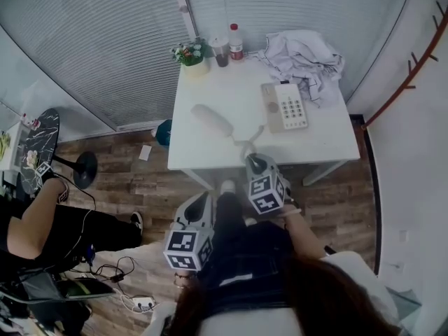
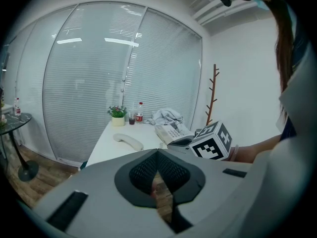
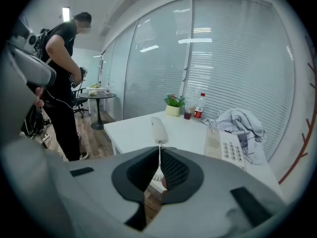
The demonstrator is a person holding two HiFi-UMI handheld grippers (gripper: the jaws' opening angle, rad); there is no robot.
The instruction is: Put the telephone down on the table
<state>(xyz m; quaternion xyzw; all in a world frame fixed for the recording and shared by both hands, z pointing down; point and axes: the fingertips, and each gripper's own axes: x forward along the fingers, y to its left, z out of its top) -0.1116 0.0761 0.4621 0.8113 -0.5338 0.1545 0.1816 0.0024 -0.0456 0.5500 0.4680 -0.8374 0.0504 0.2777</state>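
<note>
- Both the left gripper (image 1: 202,199) and the right gripper (image 1: 256,162) have jaws pressed together, short of the base (image 1: 285,106).
- We find the handset (image 1: 213,120) flat on the table (image 1: 231,82) beside the base; we judge it set down.

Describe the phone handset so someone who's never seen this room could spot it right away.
Find the white table by the blinds. On its left half, apart from the keypad base on the right, lies the handset. It is the only long rounded white bar, with a curly cord running from its near end.
</note>
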